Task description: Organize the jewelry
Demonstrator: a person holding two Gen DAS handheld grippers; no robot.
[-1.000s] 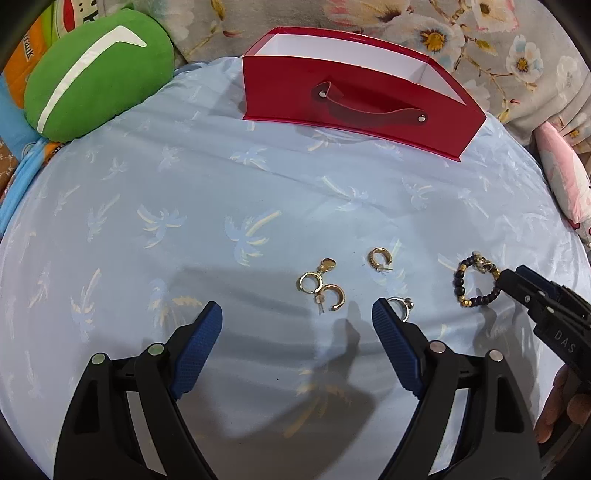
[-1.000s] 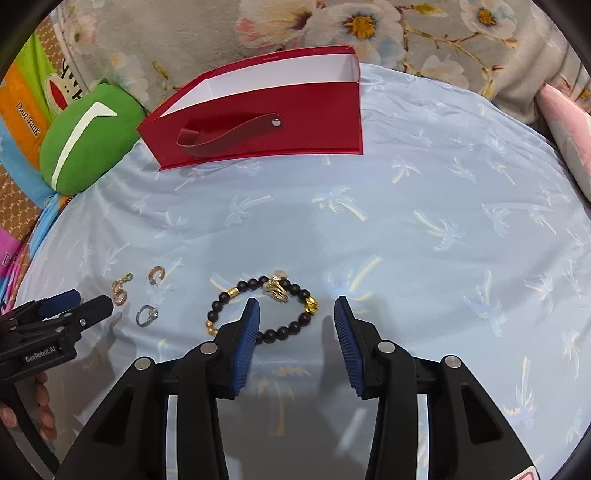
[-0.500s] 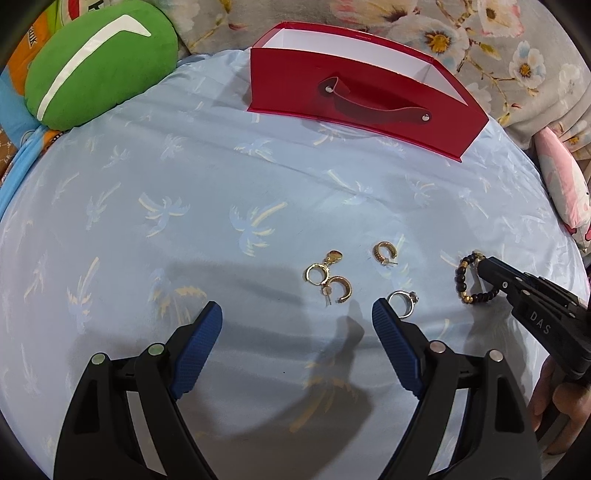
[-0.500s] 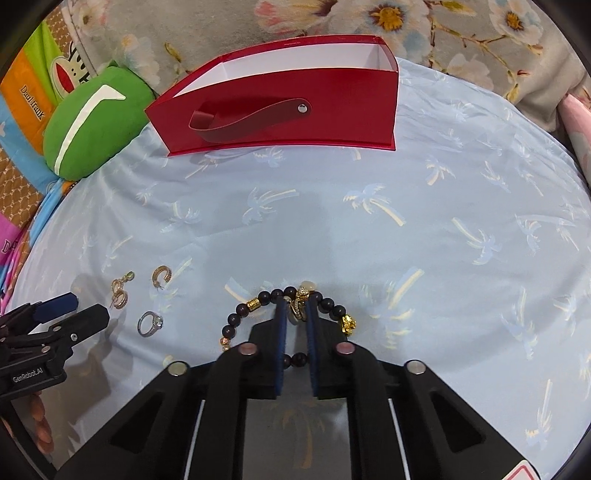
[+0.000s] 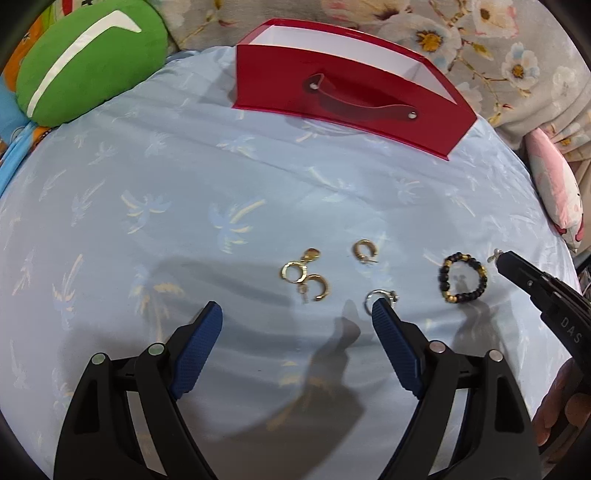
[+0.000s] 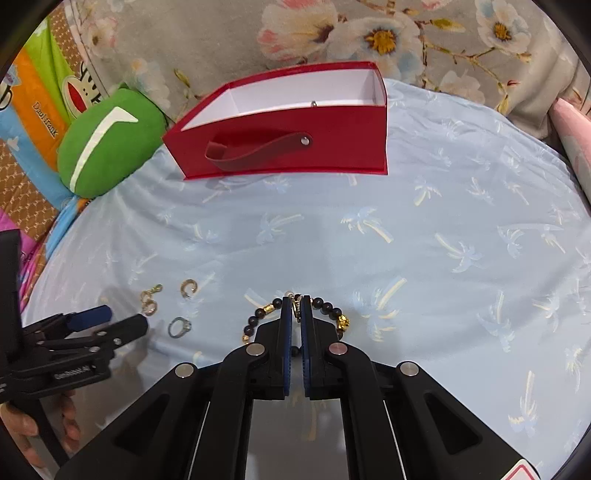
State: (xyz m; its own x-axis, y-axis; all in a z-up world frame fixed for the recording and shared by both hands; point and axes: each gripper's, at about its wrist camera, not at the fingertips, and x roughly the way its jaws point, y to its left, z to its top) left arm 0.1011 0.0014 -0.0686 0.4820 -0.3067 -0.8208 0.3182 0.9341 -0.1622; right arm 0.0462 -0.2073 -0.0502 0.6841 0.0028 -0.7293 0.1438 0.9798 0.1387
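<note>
On the pale blue palm-print sheet [image 6: 443,206], the right hand-held gripper [image 6: 295,314] has its blue pads drawn nearly together, pinching the gold charm of the beaded bracelet [image 6: 328,308]. Dark beads and gold spacers curve out to either side of the pads. From the left wrist view the same bracelet [image 5: 462,277] forms a loop on the sheet, with the right hand-held gripper [image 5: 504,258] reaching it from the right edge of the picture at the loop's far right side.

The left hand-held gripper [image 5: 295,314] is spread wide and holds nothing. Its right pad sits just beside, and partly in front of, a silver ring [image 5: 380,296] with a small stone. Ahead of the gap between the pads lie a gold hoop earring with a dangling charm [image 5: 295,268] and a C-shaped gold earring [image 5: 317,287], close together; whether they touch cannot be told. Another small gold hoop [image 5: 364,250] lies apart, to their right.

At the far side of the sheet stands a red box [image 5: 347,99] with a white interior and a red strap handle [image 6: 258,149] riveted to its front. In the right wrist view a small metal piece [image 6: 314,103] shows just above the box's front wall, too small to identify. A green cushion [image 6: 107,142] rests to the left of the box, and floral fabric [image 6: 369,33] lies behind it.
</note>
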